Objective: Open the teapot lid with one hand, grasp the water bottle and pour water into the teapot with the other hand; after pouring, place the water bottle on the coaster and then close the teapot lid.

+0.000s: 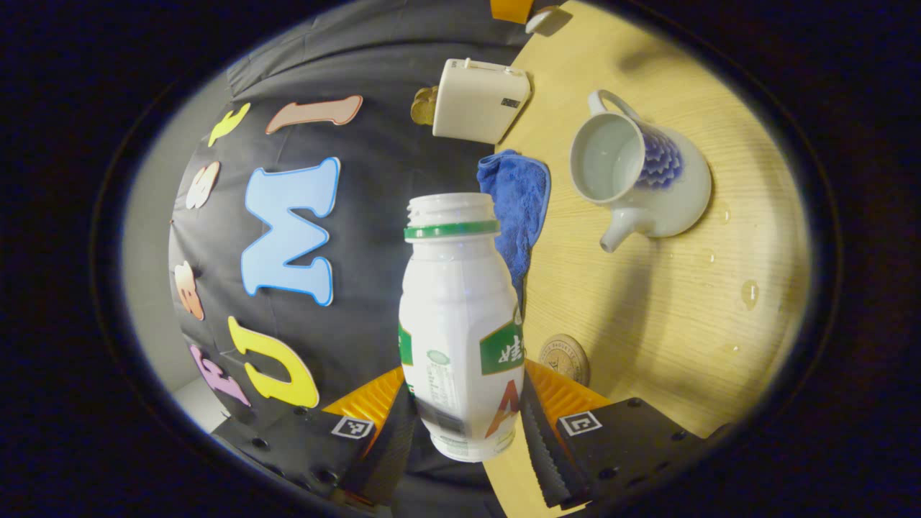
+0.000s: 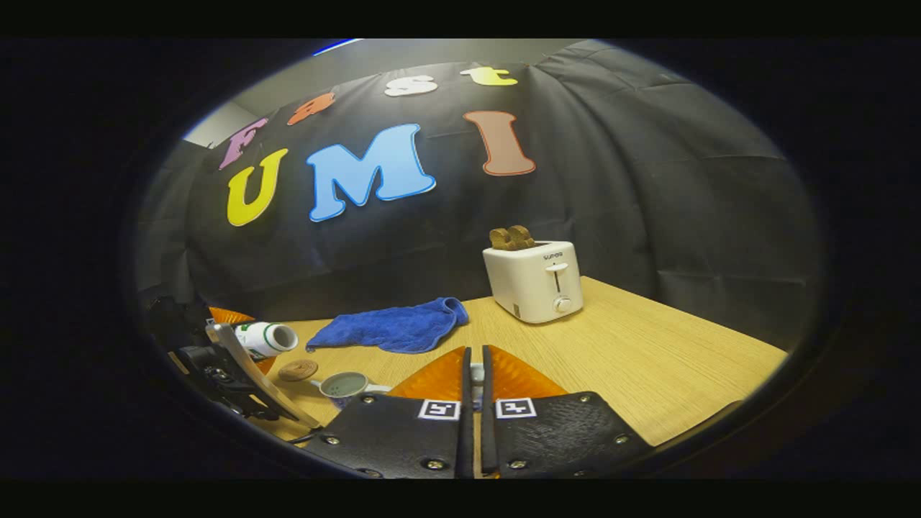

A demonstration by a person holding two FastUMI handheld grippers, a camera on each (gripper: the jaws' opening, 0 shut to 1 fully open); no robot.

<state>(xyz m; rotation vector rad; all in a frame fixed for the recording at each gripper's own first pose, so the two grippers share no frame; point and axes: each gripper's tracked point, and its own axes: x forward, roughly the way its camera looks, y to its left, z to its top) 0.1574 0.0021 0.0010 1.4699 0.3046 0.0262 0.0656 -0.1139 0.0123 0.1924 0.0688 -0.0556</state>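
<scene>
My left gripper point(image 1: 466, 406) is shut on a white water bottle point(image 1: 457, 309) with a green neck ring and no cap. In the right gripper view the bottle point(image 2: 268, 338) lies nearly level in the air at the far left. The white teapot point(image 1: 633, 173) with a blue pattern stands lidless on the table, its mouth apart from the bottle's. A round brown coaster point(image 1: 565, 357) lies beside the bottle's base. My right gripper point(image 2: 475, 363) is raised above the table, its fingers almost together on a small white piece, apparently the teapot lid point(image 2: 475, 374). Below it stands the teapot point(image 2: 345, 385), with the coaster point(image 2: 298, 370) to its left.
A blue cloth point(image 1: 518, 201) lies crumpled behind the teapot. A white toaster point(image 2: 536, 280) holding bread stands at the back of the wooden table point(image 2: 647, 374). Water drops point(image 1: 748, 291) dot the wood near the teapot.
</scene>
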